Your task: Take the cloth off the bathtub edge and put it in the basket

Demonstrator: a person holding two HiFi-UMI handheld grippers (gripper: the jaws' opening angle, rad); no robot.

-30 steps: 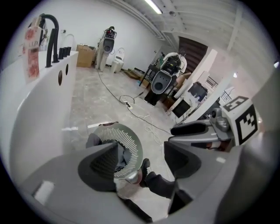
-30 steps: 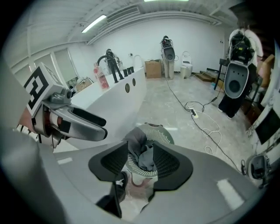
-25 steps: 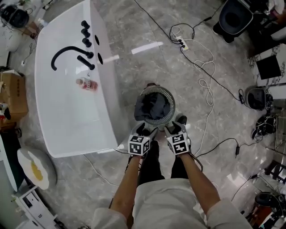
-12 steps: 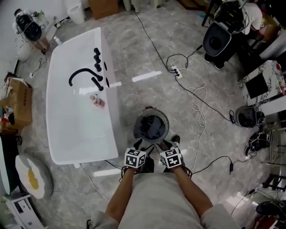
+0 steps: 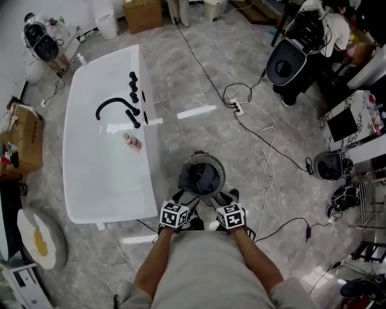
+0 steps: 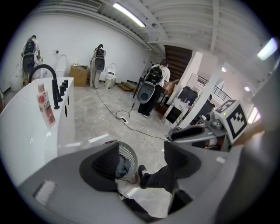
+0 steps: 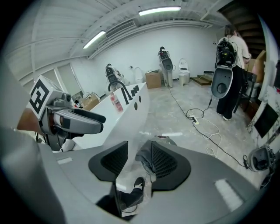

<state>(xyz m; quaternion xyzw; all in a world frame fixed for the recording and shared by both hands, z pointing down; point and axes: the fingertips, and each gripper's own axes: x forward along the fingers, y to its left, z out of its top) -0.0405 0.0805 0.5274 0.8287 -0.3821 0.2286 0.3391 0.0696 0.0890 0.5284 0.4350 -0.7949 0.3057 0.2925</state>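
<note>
The dark cloth (image 5: 201,178) lies bunched inside the round slatted basket (image 5: 216,166), which stands on the floor beside the white bathtub (image 5: 148,158). My left gripper (image 5: 180,197) and right gripper (image 5: 225,197) hang side by side close to my body, just short of the basket's near rim. In the left gripper view the left gripper (image 6: 142,159) is open and empty, with the basket (image 6: 128,154) and cloth (image 6: 120,166) below it. In the right gripper view the right gripper (image 7: 134,160) is also open, narrower, with nothing between its pads; behind it is the basket (image 7: 162,141).
A black tap (image 5: 113,107) and a pink bottle (image 5: 132,142) sit on the tub. Cables and a power strip (image 5: 237,109) run over the marble floor to the right. A person (image 5: 335,18) stands at the far right. My shoes flank the basket.
The head view has risen and pulled back, so the tub and basket look smaller. Both grippers stay side by side near the basket, drawn in toward my body. Their jaws have not moved.
</note>
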